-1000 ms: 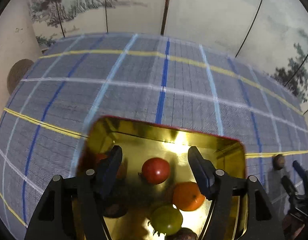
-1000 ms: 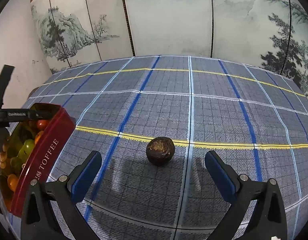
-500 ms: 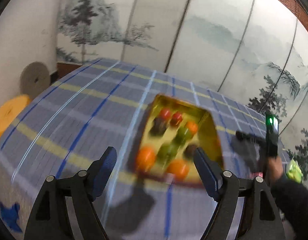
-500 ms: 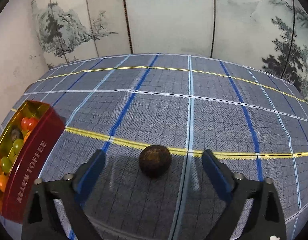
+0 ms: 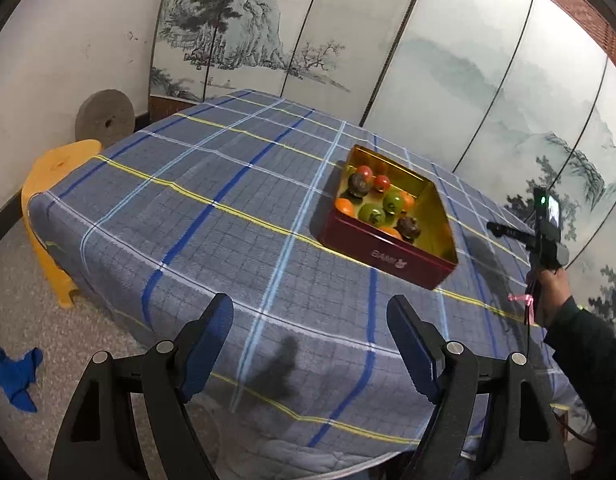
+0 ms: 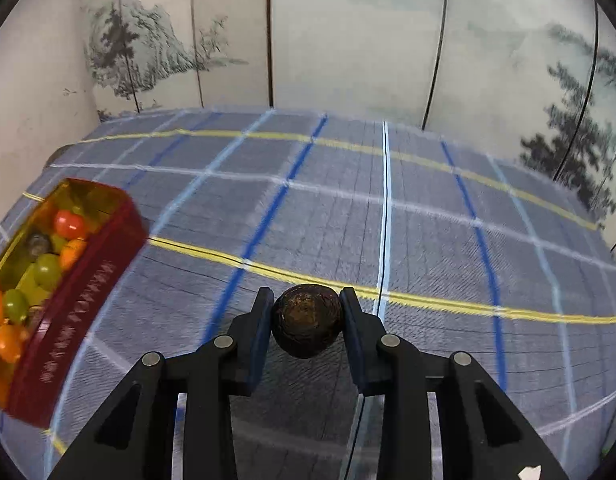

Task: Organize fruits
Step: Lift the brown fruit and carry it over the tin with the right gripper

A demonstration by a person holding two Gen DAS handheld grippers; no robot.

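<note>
A dark brown round fruit (image 6: 306, 320) sits between the pads of my right gripper (image 6: 306, 295), which is shut on it just above the checked tablecloth (image 6: 427, 240). To its left stands the red toffee tin (image 6: 76, 304), gold inside, with several red, orange, green and dark fruits. In the left wrist view the same tin (image 5: 387, 258) stands far ahead on the table, its fruits (image 5: 371, 213) crowded at the left end. My left gripper (image 5: 309, 304) hangs open over the table's near edge with nothing between its fingers. A person's hand (image 5: 547, 280) holds the right gripper at the right.
A painted folding screen (image 5: 427, 80) stands behind the table. Left of the table are a yellow stool (image 5: 56, 168) and a grey stone disc (image 5: 104, 114) against the wall. A blue cloth (image 5: 16, 372) lies on the floor. The tablecloth's edge (image 5: 268, 444) hangs below my left gripper.
My right gripper has closed on the dark brown fruit. My left gripper has pulled far back from over the tin to the table's edge, its jaws a little wider.
</note>
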